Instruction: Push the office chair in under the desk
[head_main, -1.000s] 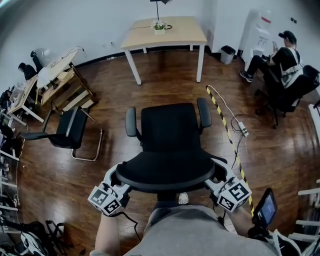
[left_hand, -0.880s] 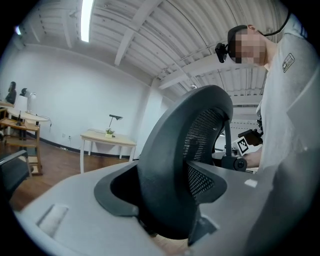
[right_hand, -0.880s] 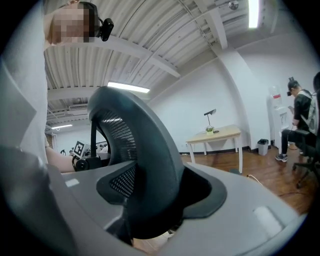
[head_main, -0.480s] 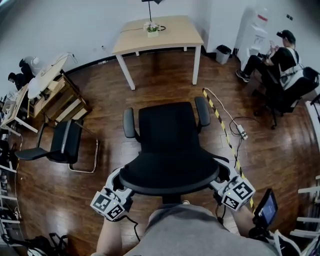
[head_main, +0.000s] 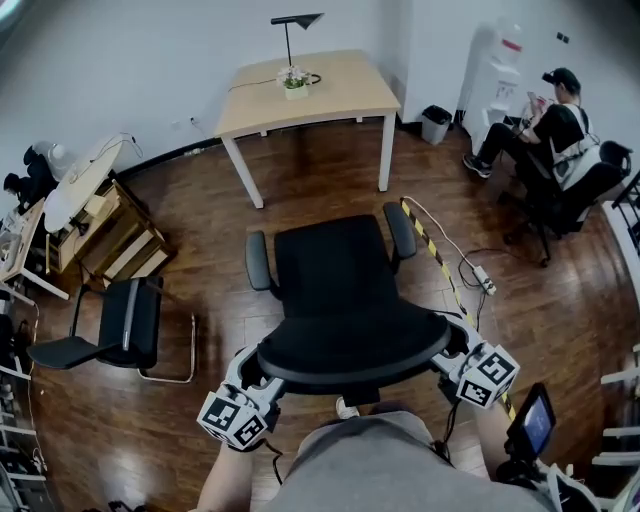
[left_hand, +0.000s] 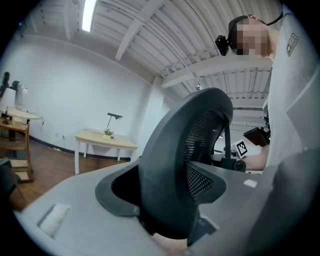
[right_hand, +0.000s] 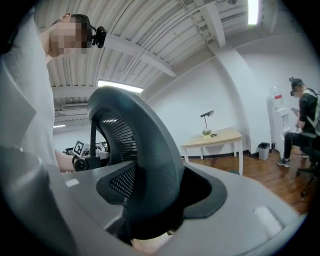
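Observation:
The black office chair (head_main: 335, 270) stands on the wood floor with its seat facing the light wooden desk (head_main: 310, 85), a stretch of floor still between them. My left gripper (head_main: 252, 375) holds the left end of the curved backrest (head_main: 350, 352), and its jaws are closing on that rim. At the right end my right gripper (head_main: 452, 352) is shut on the same rim. In the left gripper view the mesh backrest (left_hand: 172, 160) fills the gap of the left gripper (left_hand: 167, 222). In the right gripper view the backrest (right_hand: 145, 165) sits likewise in the right gripper (right_hand: 150, 217).
A small plant (head_main: 294, 82) and a black lamp (head_main: 296, 22) are on the desk. A black visitor chair (head_main: 120, 325) and wooden racks (head_main: 100, 235) stand left. A yellow-black cable strip (head_main: 440, 262) runs right of the chair. A seated person (head_main: 555, 130), a bin (head_main: 435, 123) and a water dispenser (head_main: 495, 70) are at the far right.
The chair and both grippers have moved forward toward the desk, which now appears closer. Both grips on the backrest have stayed in place.

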